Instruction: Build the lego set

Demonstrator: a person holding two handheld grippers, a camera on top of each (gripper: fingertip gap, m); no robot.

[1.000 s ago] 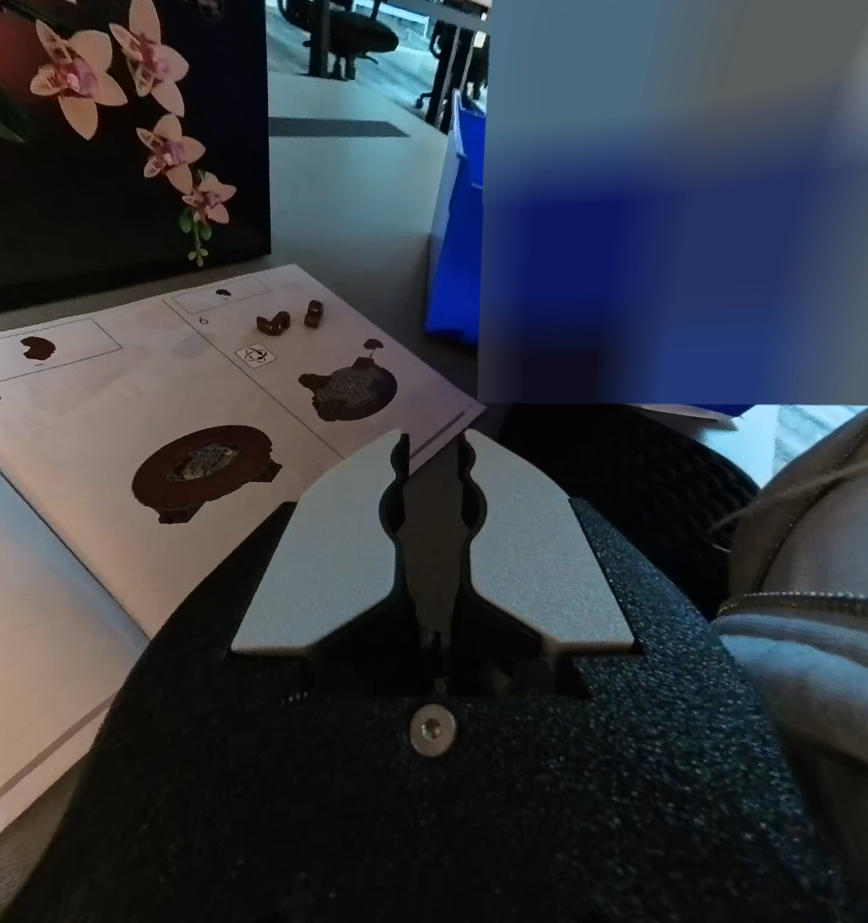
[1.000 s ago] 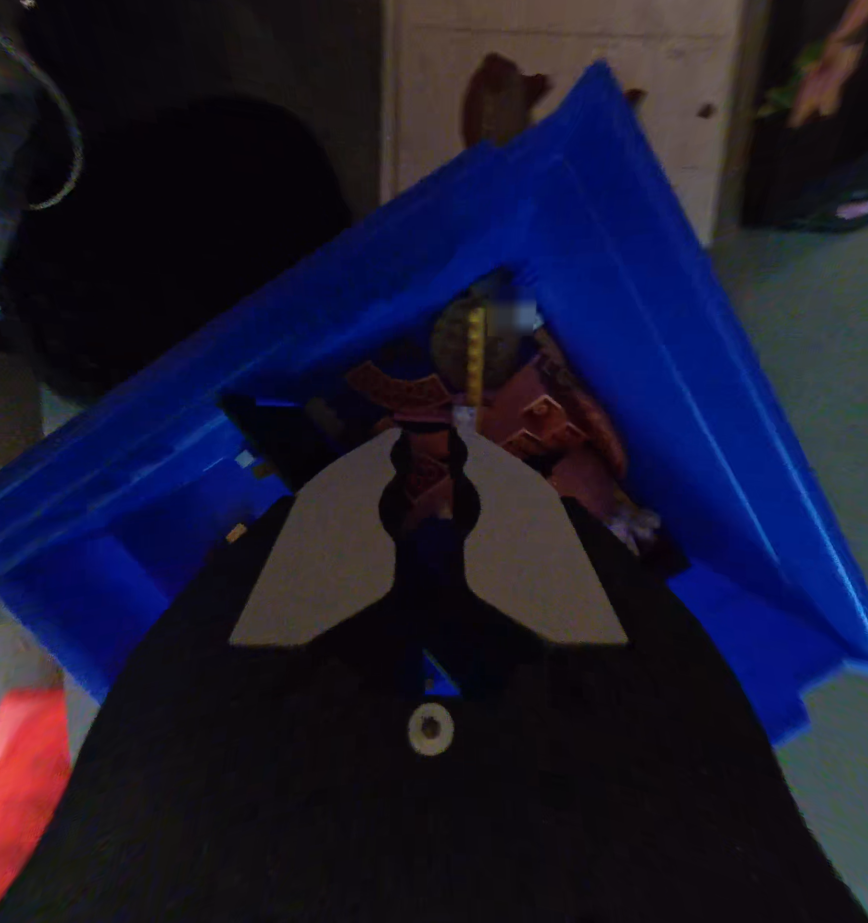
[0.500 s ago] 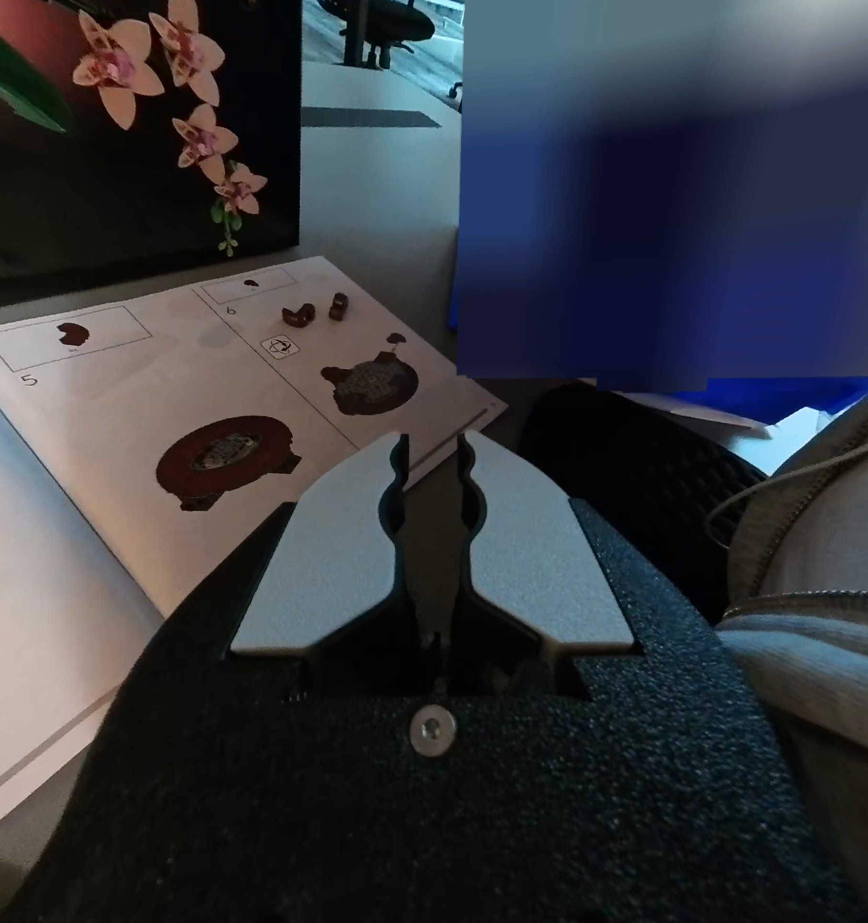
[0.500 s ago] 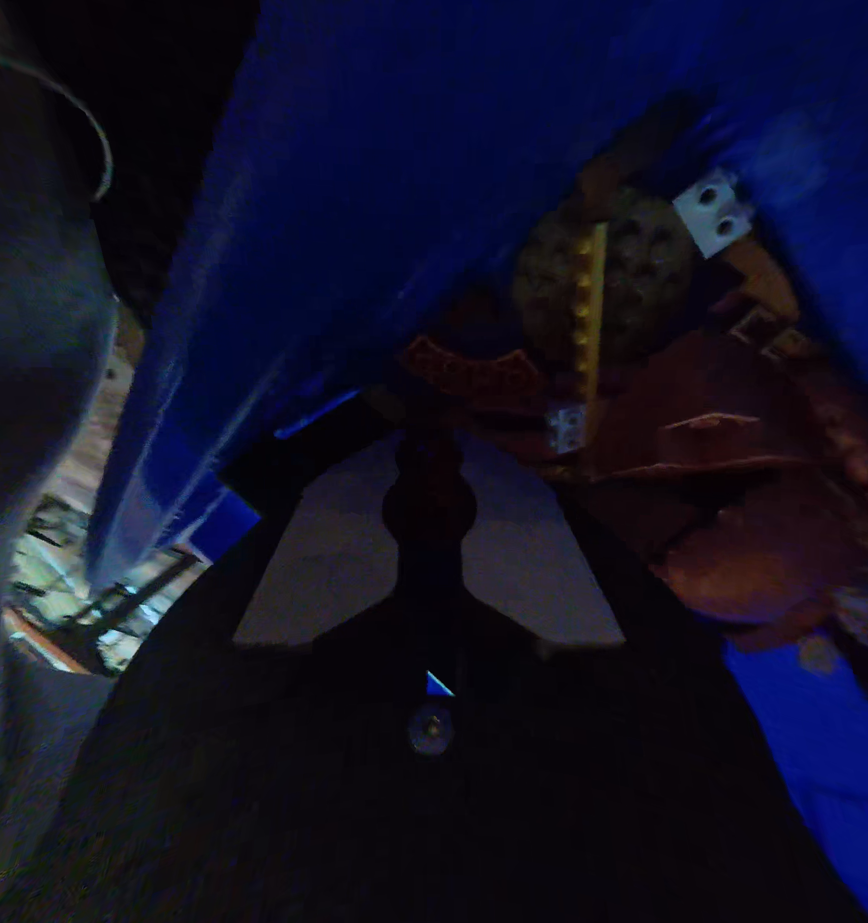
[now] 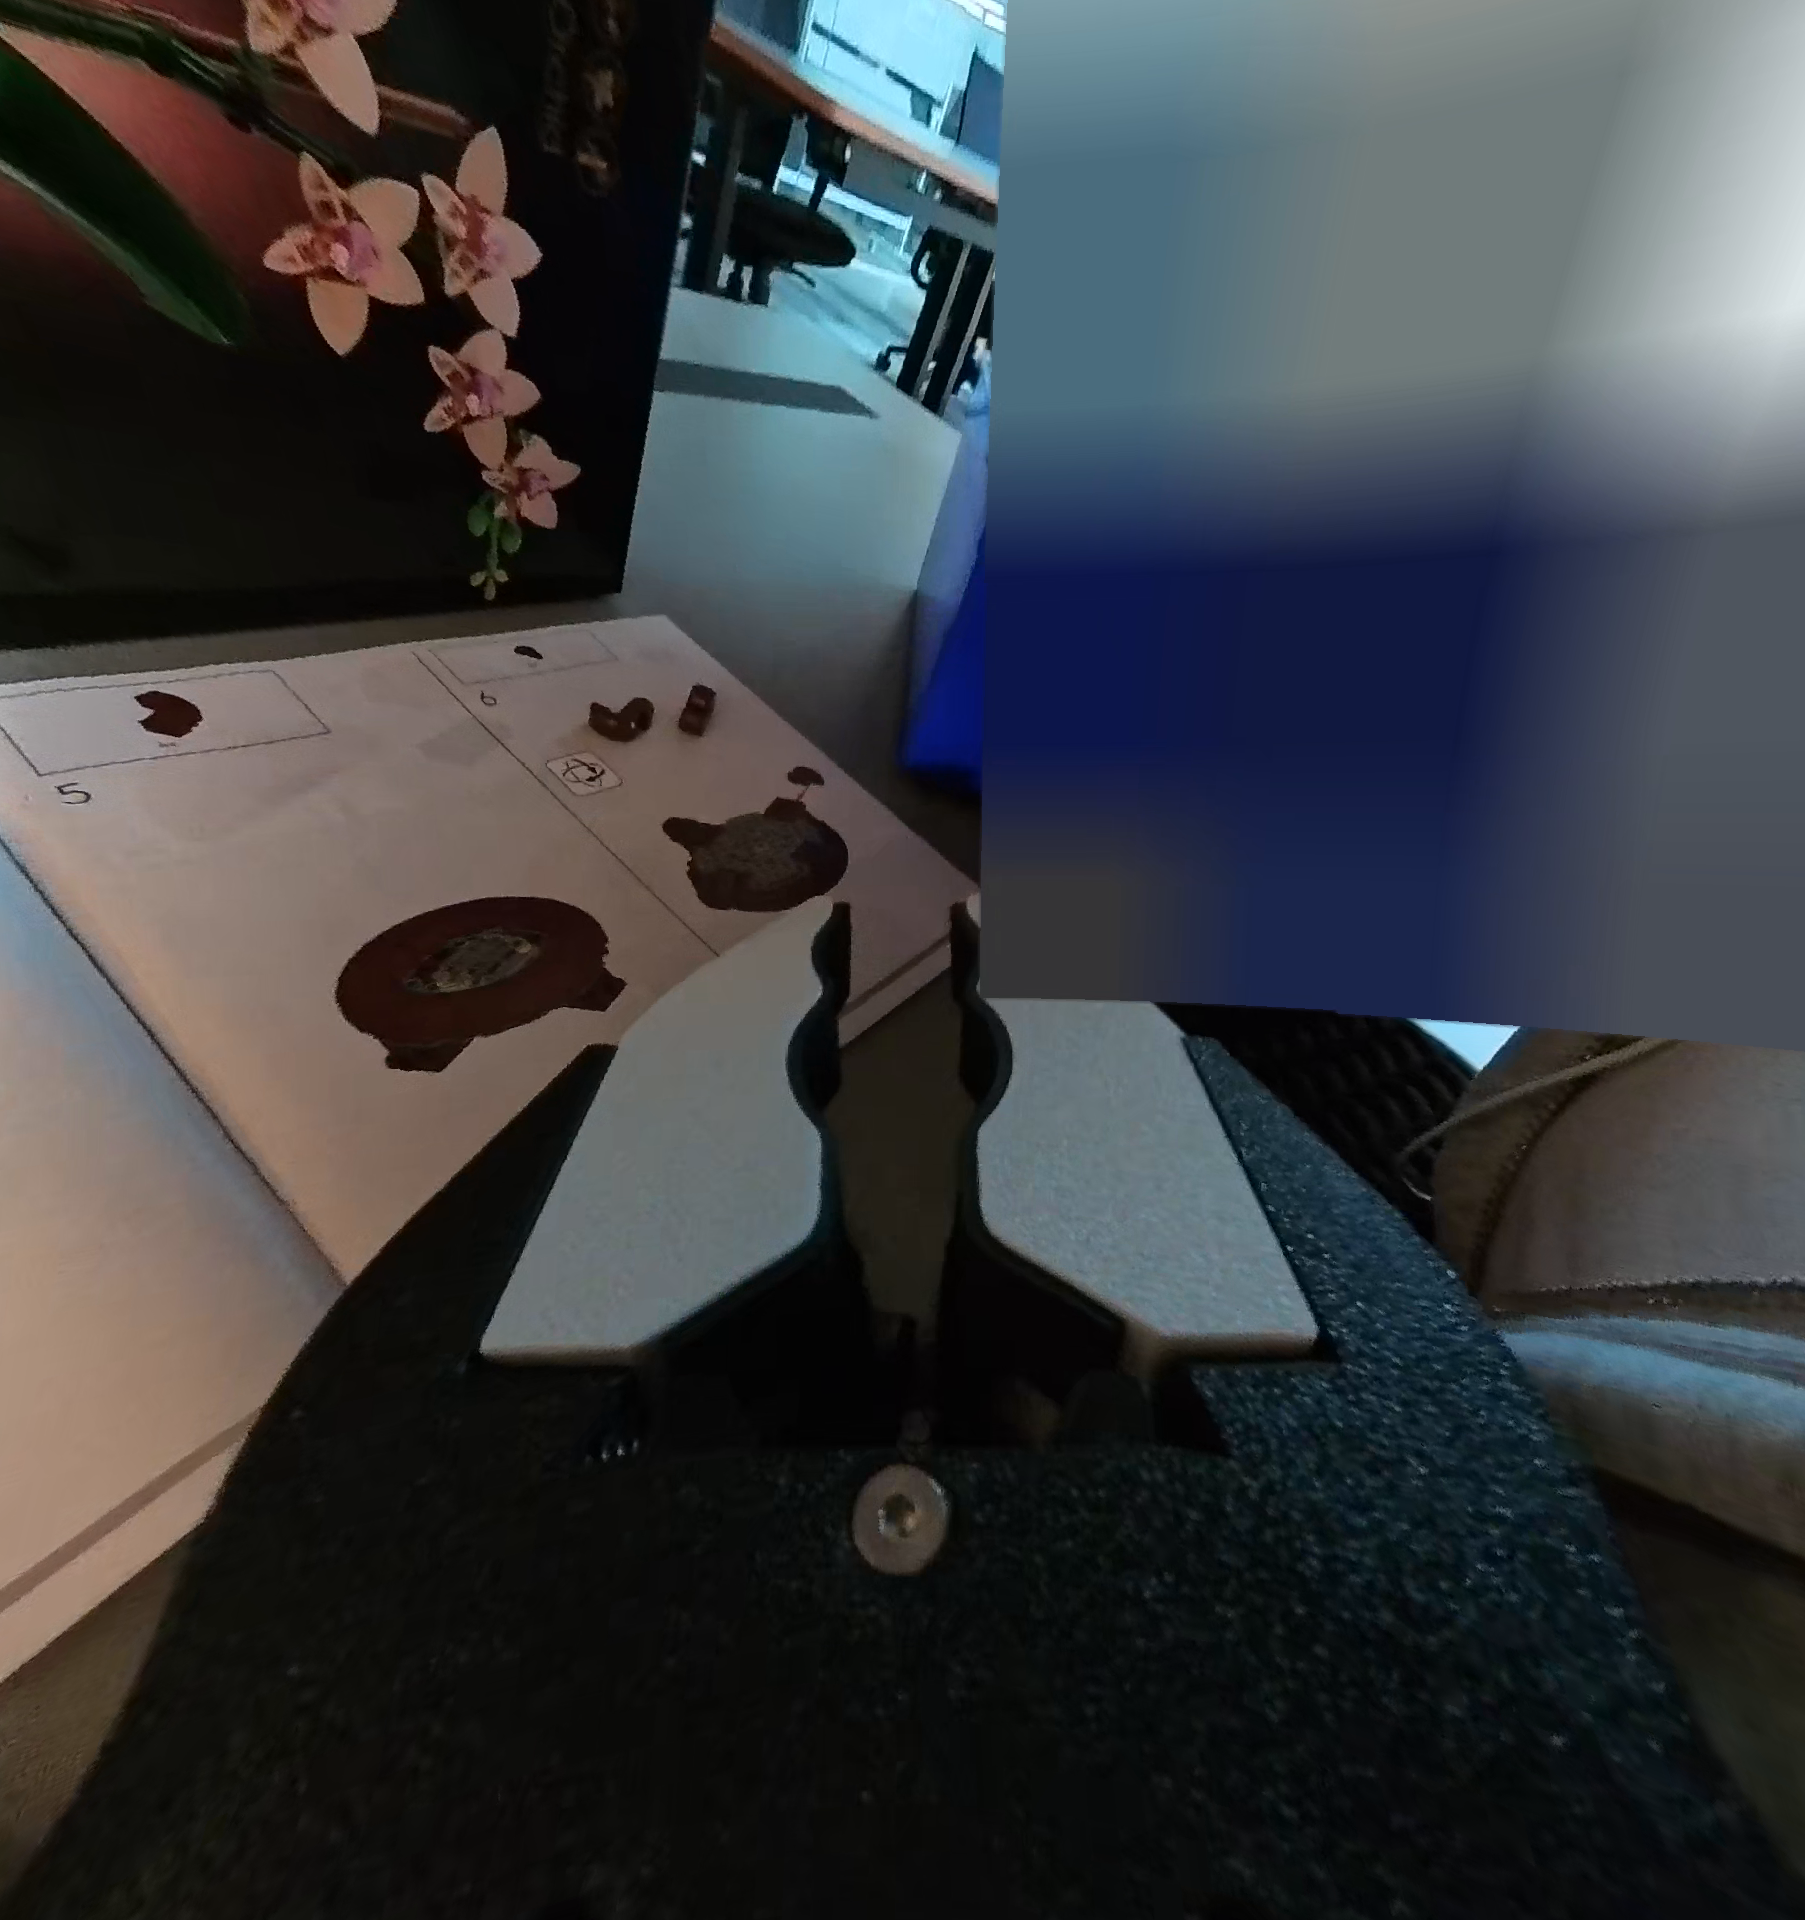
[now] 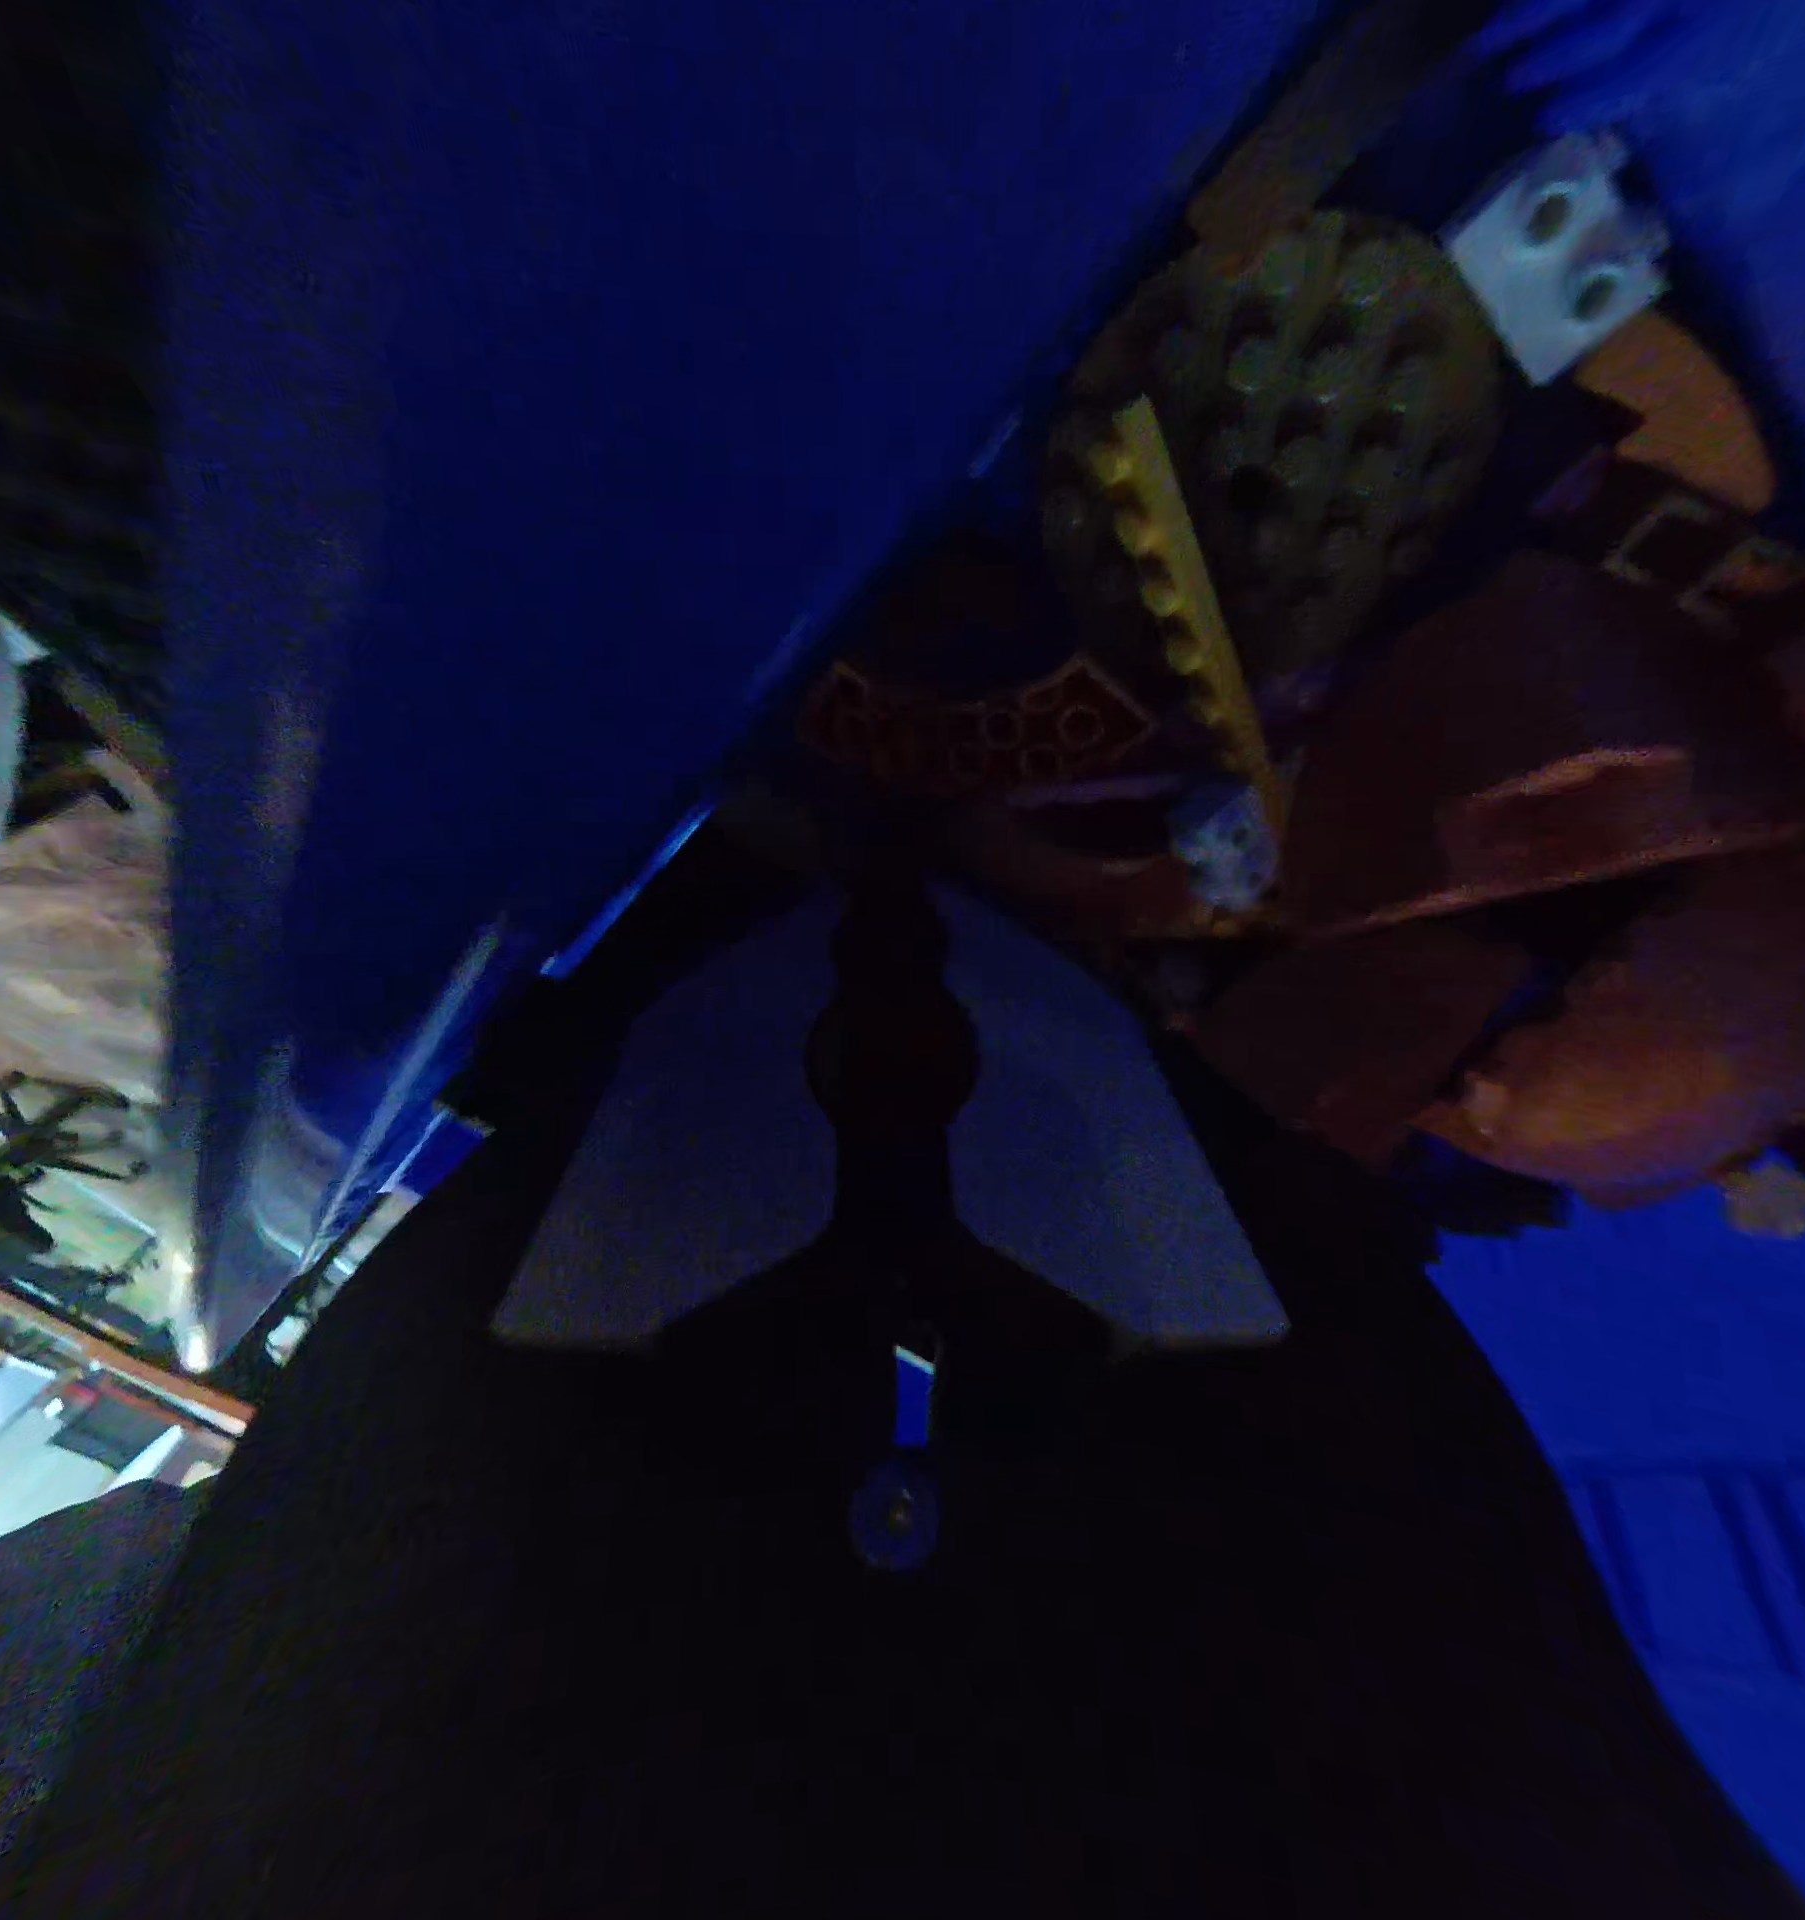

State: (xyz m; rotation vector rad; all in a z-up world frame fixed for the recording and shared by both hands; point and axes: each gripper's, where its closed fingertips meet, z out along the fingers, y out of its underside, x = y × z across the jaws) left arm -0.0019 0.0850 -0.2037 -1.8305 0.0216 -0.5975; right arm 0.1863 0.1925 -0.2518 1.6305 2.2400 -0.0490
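**Right gripper deep in the bin; left holds station over the booklet**

- Blue bin (image 6: 565,416): a second ago seen whole from outside; now its wall fills the upper left of the right wrist view. The right gripper (image 6: 893,894) has pushed well inside, up to the heap of bricks.
- Nearest the tips: a brown studded plate (image 6: 981,727), just ahead. Beyond it are a yellow strip (image 6: 1178,582), a round olive plate (image 6: 1324,416) and a white brick (image 6: 1552,249). Large reddish-brown pieces (image 6: 1604,831) lie to the right.
- Right jaws: drawn closer together than a second ago, only a narrow dark slot between them. The tips are lost in shadow, so I cannot tell whether they pinch a piece or meet on nothing.
- Left gripper (image 5: 898,935): has crept slightly forward, otherwise unchanged. Jaws slightly spread, nothing between them, hovering over the near corner of the open instruction booklet (image 5: 254,935) on the counter (image 5: 773,520).
- Two small dark pieces (image 5: 619,717) rest on the far page, untouched. A box with an orchid picture (image 5: 254,312) stands behind.
- Pose: right gripper steeply rolled, pointing into the bin; left level. A grey sleeve (image 5: 1656,1247) sits at right.
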